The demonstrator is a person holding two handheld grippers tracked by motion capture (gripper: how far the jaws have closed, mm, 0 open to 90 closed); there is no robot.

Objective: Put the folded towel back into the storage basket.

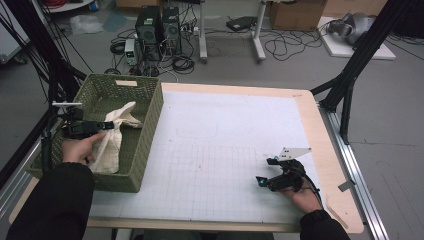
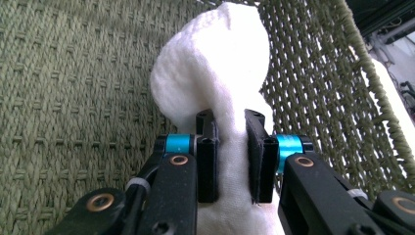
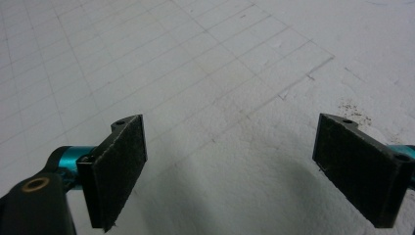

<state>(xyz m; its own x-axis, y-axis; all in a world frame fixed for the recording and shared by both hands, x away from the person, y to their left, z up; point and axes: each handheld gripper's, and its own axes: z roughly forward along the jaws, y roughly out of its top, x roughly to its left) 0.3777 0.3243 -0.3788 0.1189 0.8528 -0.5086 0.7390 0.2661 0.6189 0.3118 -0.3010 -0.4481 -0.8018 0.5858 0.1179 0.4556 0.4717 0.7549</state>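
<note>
A white cloth (image 1: 114,134) lies bunched inside the green woven basket (image 1: 148,125) at the table's left. My left gripper (image 1: 102,125) reaches into the basket and is shut on a fold of that white cloth (image 2: 215,68); in the left gripper view the fabric is squeezed between both pads and bulges up past the left gripper (image 2: 231,147). My right gripper (image 1: 264,181) rests low over the white gridded mat at the front right. In the right gripper view the right gripper (image 3: 230,166) stands wide open with only mat between its pads.
The basket's woven walls (image 2: 313,83) close in around the left gripper. The white gridded mat (image 1: 220,150) covers most of the wooden table (image 1: 320,130). Black frame legs, cables and computer boxes stand on the floor beyond the table.
</note>
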